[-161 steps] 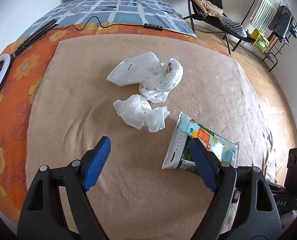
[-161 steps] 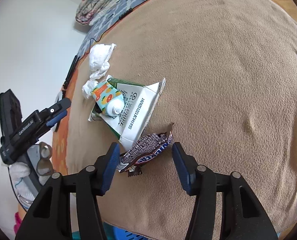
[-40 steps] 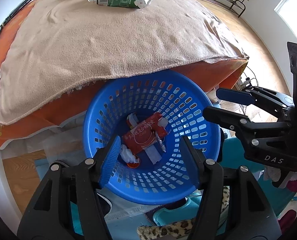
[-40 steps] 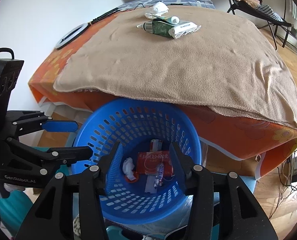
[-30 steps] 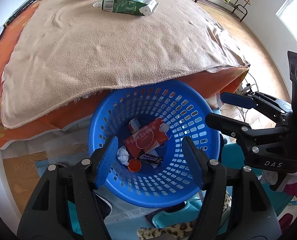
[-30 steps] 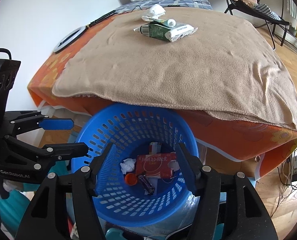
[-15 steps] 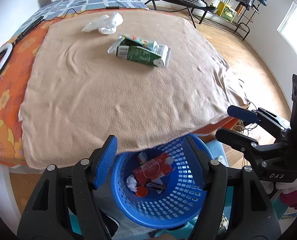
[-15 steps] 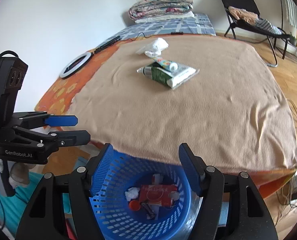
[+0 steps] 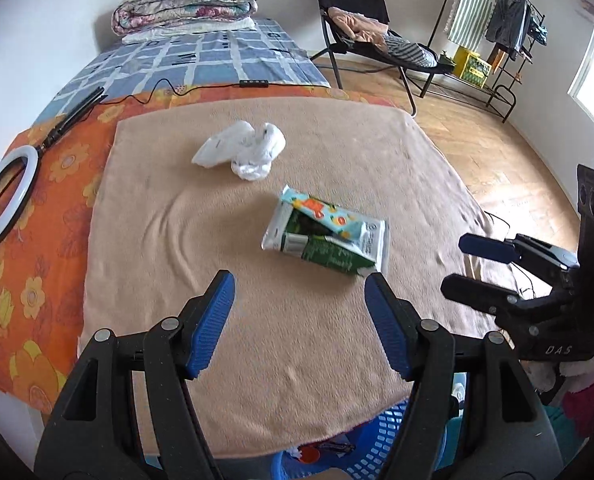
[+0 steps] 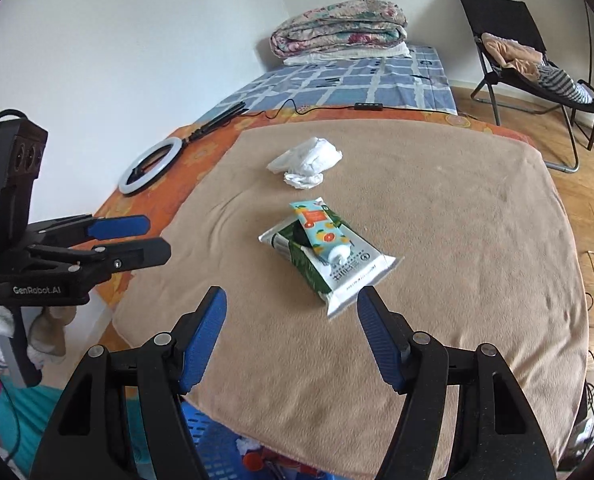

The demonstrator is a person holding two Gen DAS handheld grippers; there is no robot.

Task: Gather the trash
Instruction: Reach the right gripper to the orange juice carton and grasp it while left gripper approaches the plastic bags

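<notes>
A flattened green and white carton (image 9: 337,246) (image 10: 337,268) lies mid-bed on the tan blanket (image 9: 257,340), with an orange-printed tube (image 9: 325,216) (image 10: 321,232) on top of it. Crumpled white plastic bags (image 9: 245,150) (image 10: 307,158) lie farther back. My left gripper (image 9: 299,292) hovers open and empty over the blanket's near part, short of the carton. My right gripper (image 10: 291,308) is open and empty too, beside it. The blue basket (image 9: 393,436) (image 10: 209,440) peeks out below the bed's edge, with wrappers inside.
A white ring light (image 9: 5,196) (image 10: 149,166) and its cable lie on the orange sheet at left. Folded quilts (image 9: 185,0) sit at the bed's head. A black chair (image 9: 361,28) with clothes and a drying rack (image 9: 497,32) stand on the wood floor to the right.
Both grippers rose from over the basket and now look across the bed. A candy wrapper dropped into the basket about a second ago. The carton and bags have not moved.
</notes>
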